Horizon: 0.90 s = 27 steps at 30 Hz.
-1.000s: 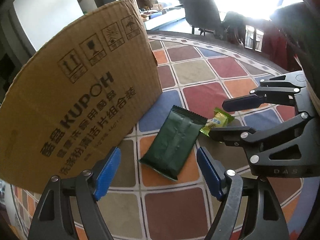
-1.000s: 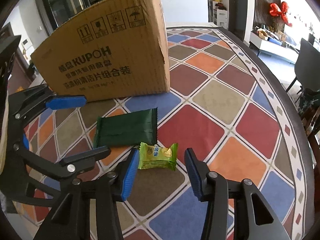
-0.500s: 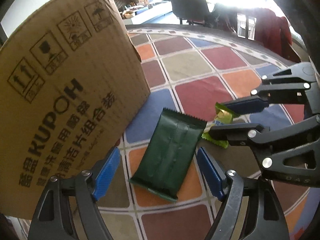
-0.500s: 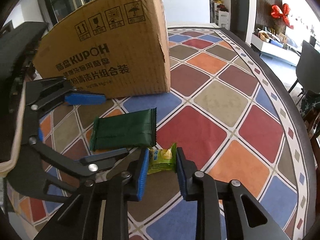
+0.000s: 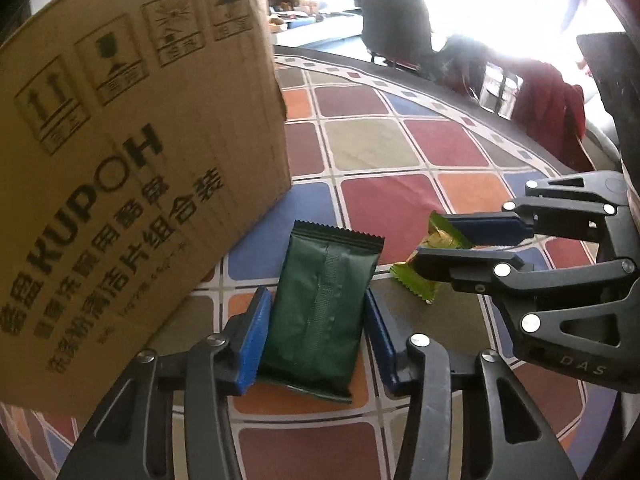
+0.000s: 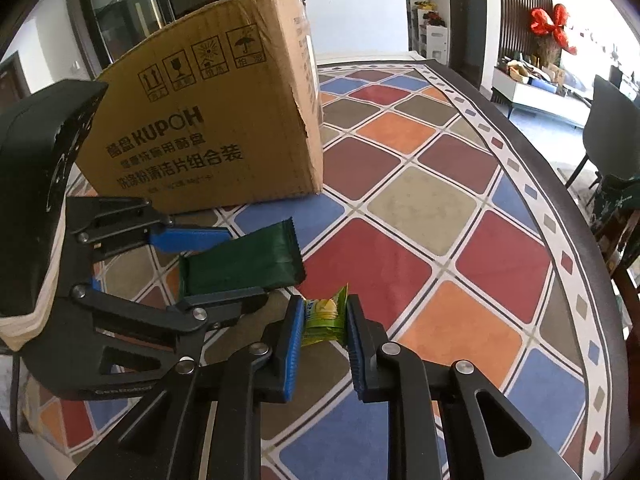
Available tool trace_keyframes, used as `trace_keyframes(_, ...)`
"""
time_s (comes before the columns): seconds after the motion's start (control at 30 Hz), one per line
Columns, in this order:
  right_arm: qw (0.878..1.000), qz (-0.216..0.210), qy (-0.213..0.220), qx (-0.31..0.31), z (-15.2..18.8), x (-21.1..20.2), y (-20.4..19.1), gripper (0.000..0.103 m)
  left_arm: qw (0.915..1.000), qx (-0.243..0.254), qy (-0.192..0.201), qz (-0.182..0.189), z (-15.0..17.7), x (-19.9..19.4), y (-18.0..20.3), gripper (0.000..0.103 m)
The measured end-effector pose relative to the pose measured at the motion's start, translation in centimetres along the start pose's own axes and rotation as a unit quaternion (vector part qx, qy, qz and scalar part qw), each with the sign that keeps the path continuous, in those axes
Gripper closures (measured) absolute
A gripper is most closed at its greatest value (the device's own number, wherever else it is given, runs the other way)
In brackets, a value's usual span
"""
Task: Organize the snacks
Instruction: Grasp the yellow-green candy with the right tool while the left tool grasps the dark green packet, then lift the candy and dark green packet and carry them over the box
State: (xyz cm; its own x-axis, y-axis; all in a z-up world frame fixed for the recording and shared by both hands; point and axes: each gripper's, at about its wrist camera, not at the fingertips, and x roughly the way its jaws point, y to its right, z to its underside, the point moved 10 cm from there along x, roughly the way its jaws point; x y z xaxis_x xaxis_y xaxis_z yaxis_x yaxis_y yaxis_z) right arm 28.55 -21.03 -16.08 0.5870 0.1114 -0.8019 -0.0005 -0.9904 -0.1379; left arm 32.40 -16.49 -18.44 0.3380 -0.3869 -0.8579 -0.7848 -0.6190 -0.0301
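A dark green snack packet [image 5: 320, 304] sits between the blue pads of my left gripper [image 5: 316, 336], which is shut on it; it looks lifted and tilted in the right wrist view [image 6: 244, 264]. A small yellow-green snack packet [image 6: 324, 316] is clamped between the pads of my right gripper [image 6: 322, 340]; it also shows in the left wrist view [image 5: 420, 276]. The two grippers are close, side by side, the left gripper [image 6: 224, 268] to the left of the right gripper [image 5: 464, 240]. A brown cardboard box [image 6: 216, 132] stands just behind them.
The checkered tablecloth [image 6: 420, 200] covers a round table with its edge at the right [image 6: 560, 184]. The cardboard box [image 5: 120, 160] fills the left of the left wrist view. Dark chairs [image 5: 396, 8] stand beyond the table.
Both grippers have closed: the left on the dark green packet, the right on the yellow-green packet. The green packet's far end has risen off the cloth.
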Motion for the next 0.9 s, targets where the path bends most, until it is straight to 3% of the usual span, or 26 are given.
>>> trace_keyframes(0.47, 1.0, -0.011, 0.013, 0.0, -0.4, -1.0, -0.3, 0.082, 0.9906, -0.126, 0.043, -0.034, 1.3, -3.7, -1.5, 0.058)
trace_keyframes(0.9, 0.998, -0.033, 0.045, -0.007, -1.8, -3.7, -1.7, 0.082, 0.9788, -0.161, 0.095, -0.083, 0.8, -9.5, -2.0, 0.058)
